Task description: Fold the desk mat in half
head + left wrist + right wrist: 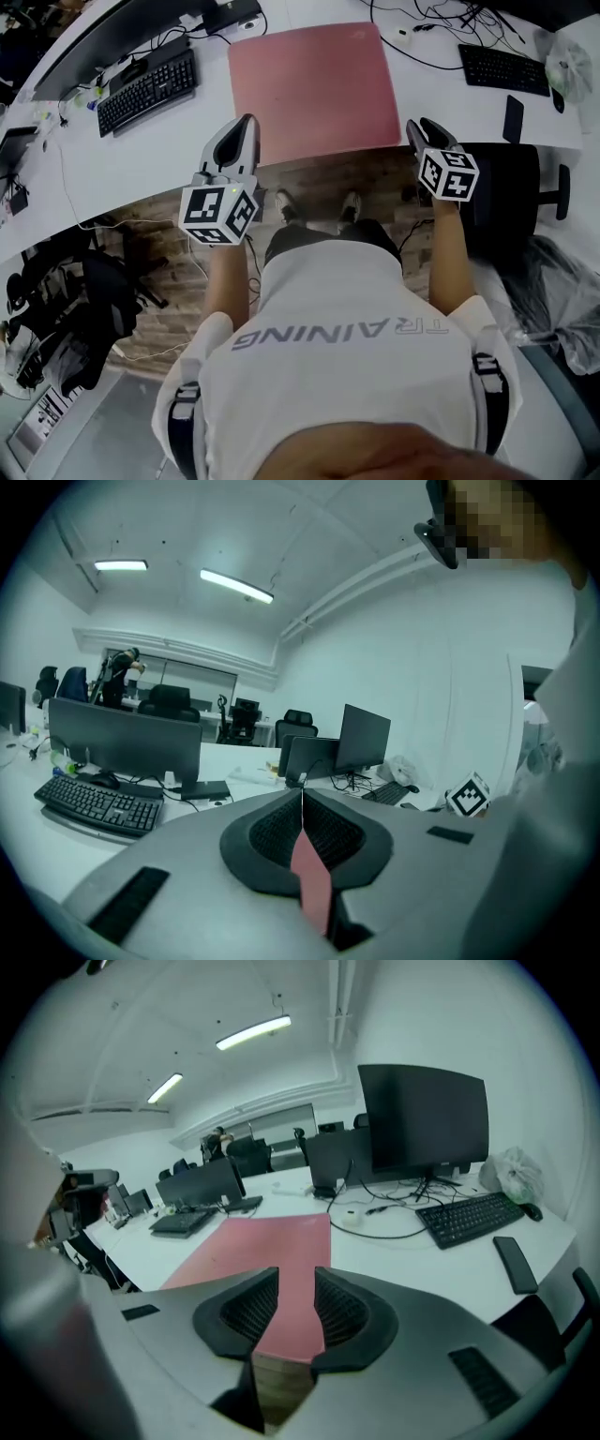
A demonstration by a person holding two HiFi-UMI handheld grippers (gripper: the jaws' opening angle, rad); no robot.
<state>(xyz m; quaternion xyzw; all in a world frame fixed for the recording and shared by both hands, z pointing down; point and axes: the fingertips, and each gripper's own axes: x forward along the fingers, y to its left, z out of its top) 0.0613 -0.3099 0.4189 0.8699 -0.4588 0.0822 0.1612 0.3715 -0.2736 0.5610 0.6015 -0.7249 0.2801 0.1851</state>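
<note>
A pink desk mat lies flat on the white desk, its near edge along the desk's front. My left gripper hovers at the mat's near left corner. In the left gripper view its jaws meet at the tips, shut and empty, with a sliver of mat showing behind them. My right gripper is just off the near right corner. Its jaws stand open, and the mat shows through the gap without being gripped.
Black keyboards lie left and right of the mat, with a phone near the right one. A monitor and cables sit at the back. A black chair stands at the right, over wooden floor.
</note>
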